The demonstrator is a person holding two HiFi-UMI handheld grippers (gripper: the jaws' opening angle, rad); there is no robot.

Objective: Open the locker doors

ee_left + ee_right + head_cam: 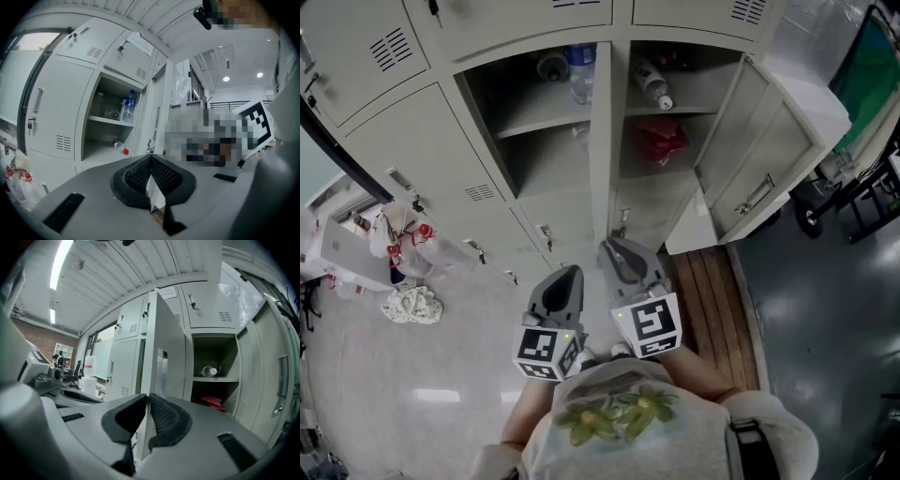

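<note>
**Head and gripper views before a pale grey steel locker bank [422, 159].** Nearest the camera is the person's grey shirt with a green and yellow leaf print [619, 412]. Ahead of it, towards the bank, the left gripper [567, 274] [149, 157] has its jaws shut tip to tip and is empty. The right gripper [615, 247] [146, 397] has its jaws closed to a thin slit with nothing gripped. Just beyond the right gripper's tips stands the middle locker door [600, 141] [166, 348], swung out from the bank and seen edge-on. The bank's left open compartment holds a clear plastic bottle with a blue label [581, 70] [129, 105] on its upper shelf. Its right open compartment holds a lying bottle with a red cap [654, 84] [211, 371] above a crumpled red bag [661, 141] [211, 401]. The right-hand locker door [769, 159] hangs wide open at the bank's right side. White plastic bags [412, 305] lie on the floor before the bank's closed left doors
</note>
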